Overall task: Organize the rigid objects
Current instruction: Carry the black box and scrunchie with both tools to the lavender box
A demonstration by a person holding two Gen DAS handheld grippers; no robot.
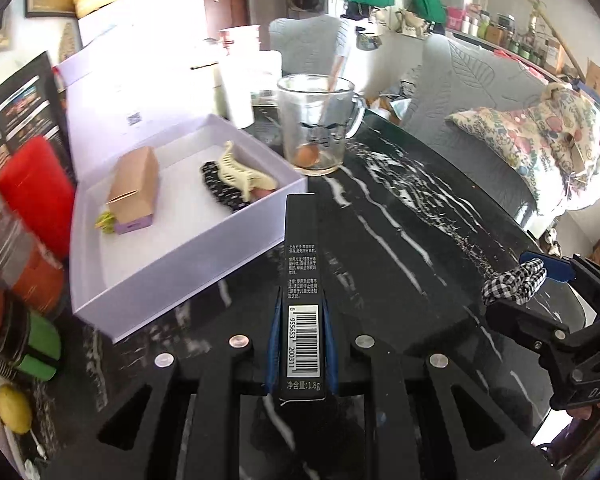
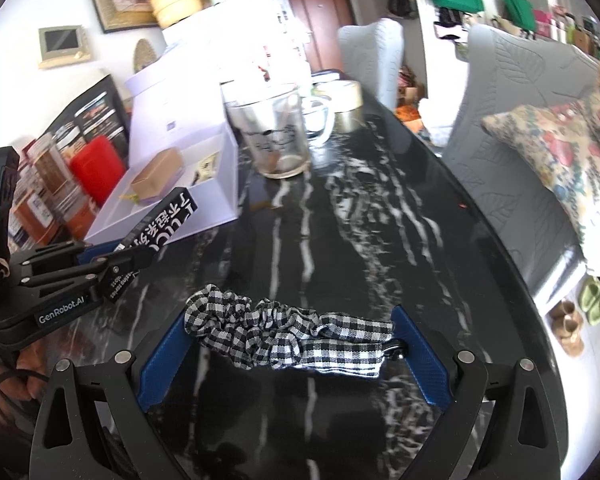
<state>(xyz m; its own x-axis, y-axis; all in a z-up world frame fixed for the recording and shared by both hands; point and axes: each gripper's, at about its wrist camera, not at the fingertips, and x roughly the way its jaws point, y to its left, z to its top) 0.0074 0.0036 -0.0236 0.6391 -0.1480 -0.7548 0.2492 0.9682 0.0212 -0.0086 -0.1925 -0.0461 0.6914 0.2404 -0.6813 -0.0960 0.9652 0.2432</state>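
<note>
My left gripper (image 1: 301, 344) is shut on a long black carton (image 1: 302, 280) with a barcode, held above the table and pointing toward the white storage box (image 1: 188, 248). The carton also shows in the right wrist view (image 2: 156, 228). The box holds a brown kraft carton (image 1: 136, 188), a cream hair claw (image 1: 240, 172) and a black spotted item (image 1: 220, 188). My right gripper (image 2: 288, 344) has its blue pads wide apart with a black-and-white checked scrunchie (image 2: 284, 336) stretched between them; it also shows in the left wrist view (image 1: 512, 280).
A glass mug (image 1: 316, 124) with a spoon stands behind the box on the black marbled table (image 1: 400, 220). Red and brown packages (image 1: 32, 184) line the left edge. Grey chairs and a patterned cushion (image 1: 548, 140) are to the right.
</note>
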